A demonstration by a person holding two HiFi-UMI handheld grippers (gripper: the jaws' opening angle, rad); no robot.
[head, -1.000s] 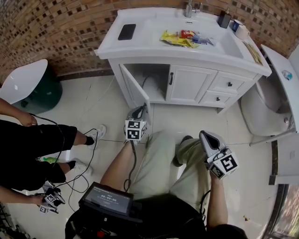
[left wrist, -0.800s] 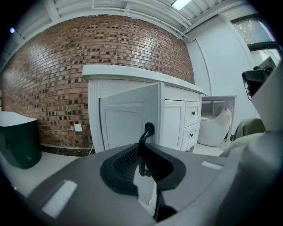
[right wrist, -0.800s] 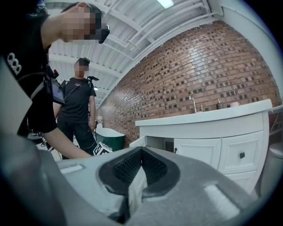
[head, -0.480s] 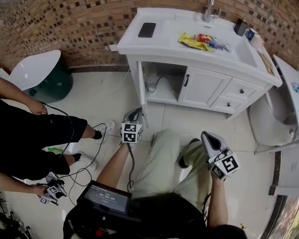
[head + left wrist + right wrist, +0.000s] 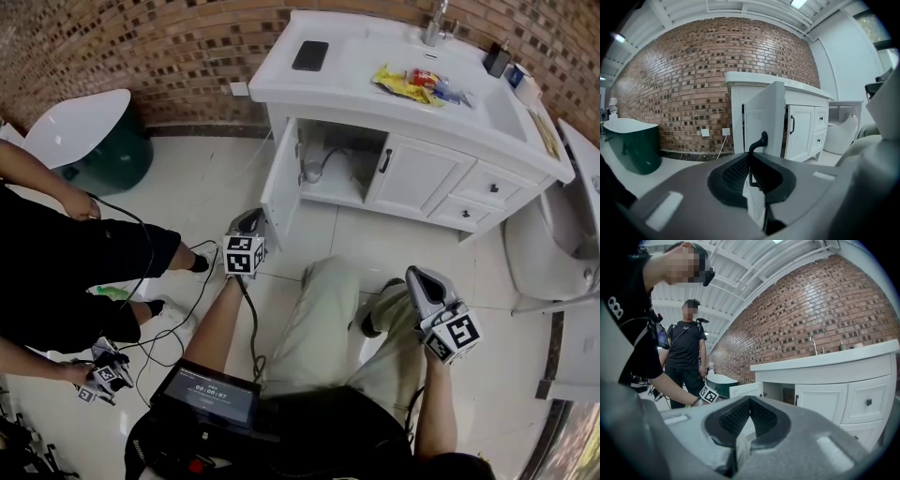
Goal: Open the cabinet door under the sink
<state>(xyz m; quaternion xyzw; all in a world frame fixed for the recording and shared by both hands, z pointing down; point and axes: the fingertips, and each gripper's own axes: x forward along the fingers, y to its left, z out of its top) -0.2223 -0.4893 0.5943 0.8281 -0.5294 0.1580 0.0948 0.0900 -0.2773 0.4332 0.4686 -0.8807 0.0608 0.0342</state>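
Observation:
The white sink cabinet [image 5: 409,105] stands against the brick wall. Its left door [image 5: 280,184] is swung wide open toward me, and the pipes inside show. My left gripper [image 5: 247,221] is at the door's free edge. In the left gripper view the black door handle [image 5: 761,140] rises from between the jaws of the left gripper [image 5: 751,158], which are closing on it, in front of the door [image 5: 766,115]. My right gripper [image 5: 418,278] hangs shut and empty over my right knee, pointing at the cabinet [image 5: 843,380]; its tips [image 5: 749,400] meet.
The cabinet's right door [image 5: 419,180] is closed, with drawers beside it. A phone [image 5: 310,55] and snack packets [image 5: 410,84] lie on the counter. A green tub [image 5: 89,145] stands at left and a toilet [image 5: 553,239] at right. A person [image 5: 66,267] stands at left, with cables on the floor.
The left door has swung wider open. My left gripper has moved left and toward me along with the door's edge. The right gripper has hardly moved.

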